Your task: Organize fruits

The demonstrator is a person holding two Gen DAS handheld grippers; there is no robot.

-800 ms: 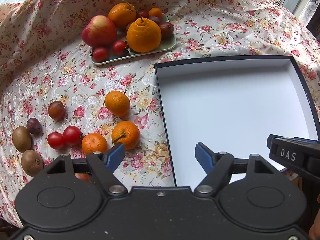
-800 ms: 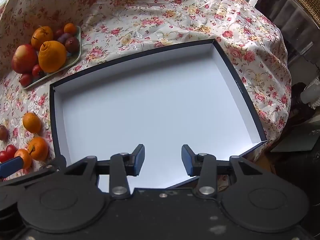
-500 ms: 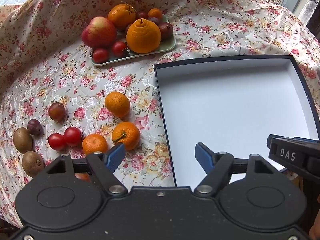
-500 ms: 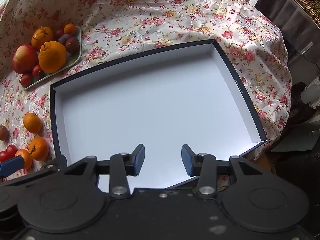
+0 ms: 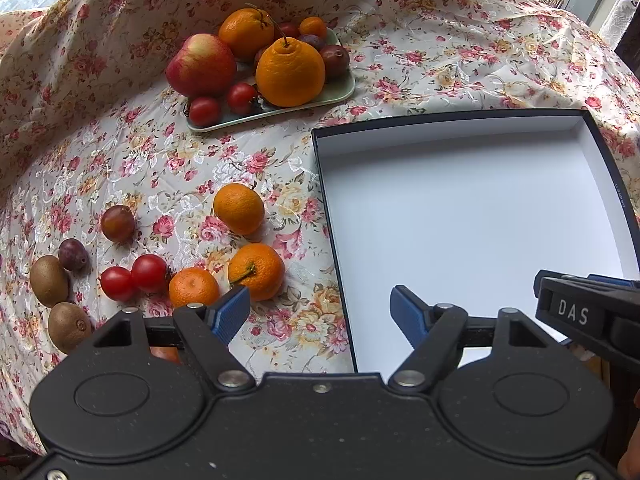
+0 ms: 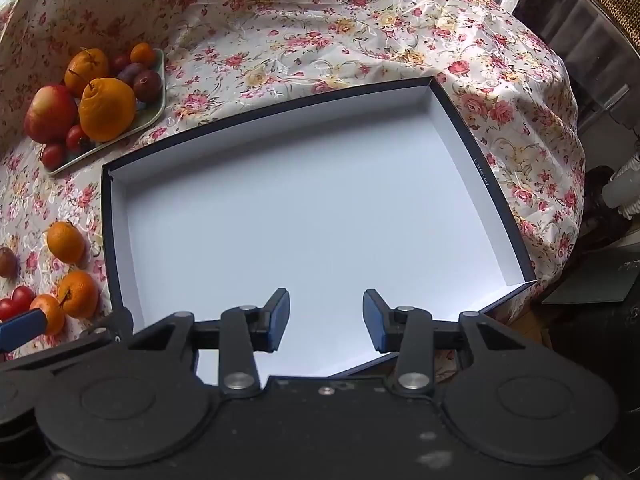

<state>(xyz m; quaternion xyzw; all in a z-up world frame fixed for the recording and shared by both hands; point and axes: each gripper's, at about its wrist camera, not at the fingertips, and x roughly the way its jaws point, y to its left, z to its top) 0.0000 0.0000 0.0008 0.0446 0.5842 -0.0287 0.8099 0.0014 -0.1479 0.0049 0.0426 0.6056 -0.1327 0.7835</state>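
Here, the left gripper (image 5: 320, 312) hangs with jaws spread wide and nothing between them, low in the frame over the floral tablecloth (image 5: 440, 60); three loose orange mandarins (image 5: 256, 266) lie left of centre, beside the shallow dark-rimmed white box (image 5: 472, 216). The right gripper (image 6: 325, 316), partly parted and holding nothing, hovers over that box; a pale green tray (image 5: 340, 94) of piled fruit sits upper left.

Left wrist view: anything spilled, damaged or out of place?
Nothing spilled or damaged. Loose fruit lies on the tablecloth beside the empty box: three mandarins, two tomatoes, two plums, two kiwis. The rest sits on the green tray.
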